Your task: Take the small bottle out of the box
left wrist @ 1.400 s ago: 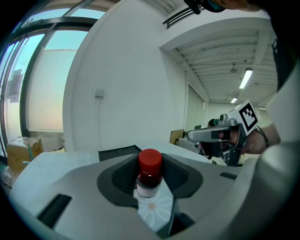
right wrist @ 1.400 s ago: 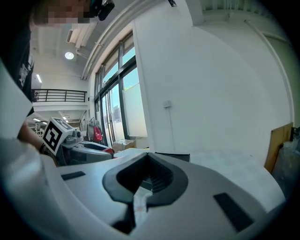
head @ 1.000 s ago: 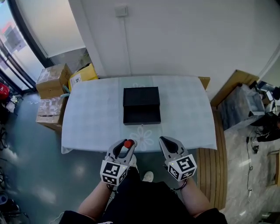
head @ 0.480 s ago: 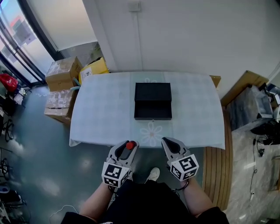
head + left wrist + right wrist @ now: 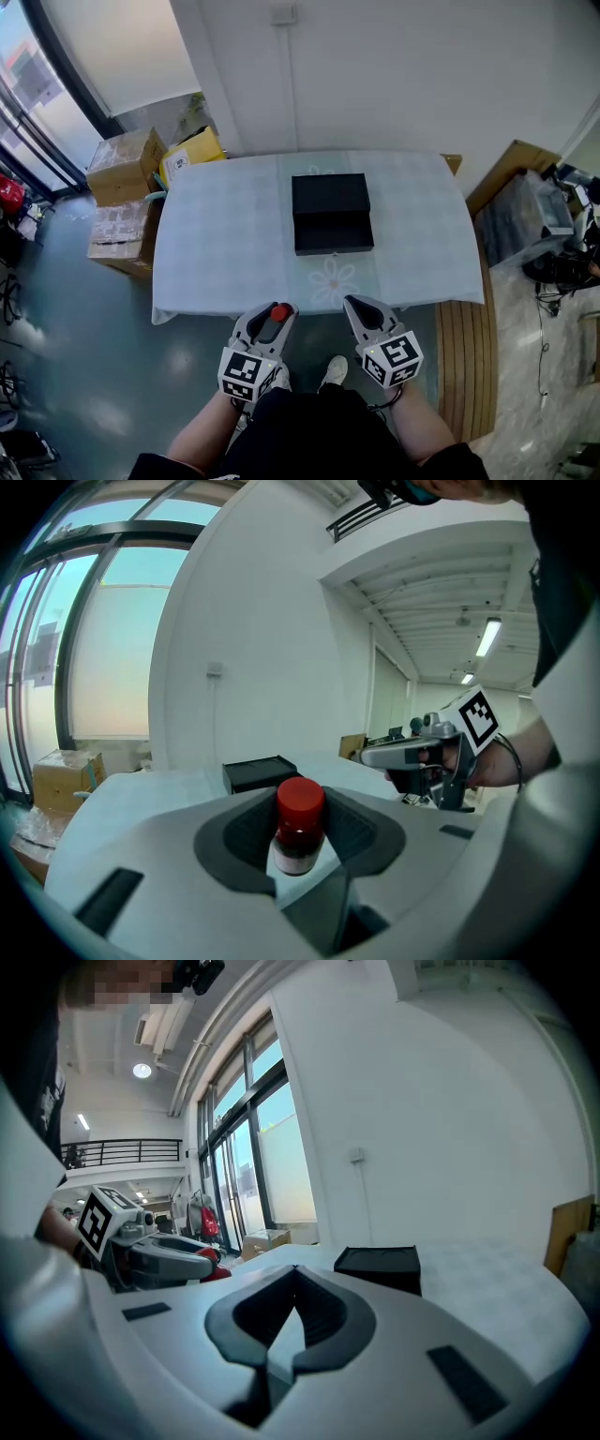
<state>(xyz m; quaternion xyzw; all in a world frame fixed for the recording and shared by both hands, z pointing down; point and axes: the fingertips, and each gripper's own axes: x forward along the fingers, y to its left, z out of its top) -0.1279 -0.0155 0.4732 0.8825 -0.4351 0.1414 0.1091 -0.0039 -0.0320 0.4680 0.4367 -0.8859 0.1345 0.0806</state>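
Note:
A small bottle with a red cap [image 5: 277,312] [image 5: 300,827] stands upright between the jaws of my left gripper [image 5: 270,317] [image 5: 300,808], which is shut on it. I hold it just short of the table's near edge, over the floor. My right gripper [image 5: 360,309] [image 5: 294,1279] hangs beside it, shut with nothing in it. The black box [image 5: 331,214] [image 5: 261,773] [image 5: 378,1267] lies open in the middle of the white-clothed table [image 5: 225,234], ahead of both grippers. Its inside is dark and shows no contents.
Cardboard boxes [image 5: 122,164] and a yellow carton [image 5: 192,155] are stacked on the floor left of the table. A wooden slatted platform [image 5: 459,361] and cluttered bags lie to the right. The person's shoe [image 5: 331,372] is below the grippers.
The person has shifted, so the table and box now sit further right in the head view. Both grippers stay in front of the body, and the bottle stays in the left one.

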